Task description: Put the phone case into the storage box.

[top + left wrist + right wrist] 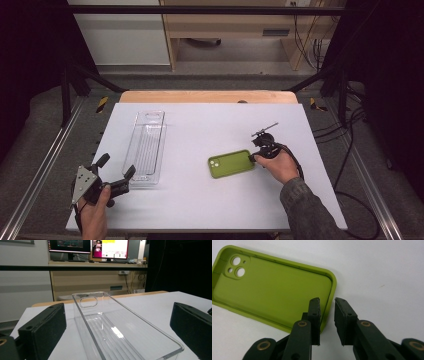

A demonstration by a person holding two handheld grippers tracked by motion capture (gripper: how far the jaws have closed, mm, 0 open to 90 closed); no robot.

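Note:
A green phone case lies open side up on the white table top, right of the middle. My right gripper is at its right-hand short end. In the right gripper view the case has its end wall between the jaws of that gripper: one jaw is inside the case and one outside, with a thin gap still showing beside the wall. A clear plastic tray lies lengthwise at the left. My left gripper stands wide open at its near end, and the tray reaches away between the jaws of that gripper.
A wooden edge runs along the far side of the table. Metal rails flank the table, and cables lie on the floor at the right. Monitors stand on a desk beyond the table.

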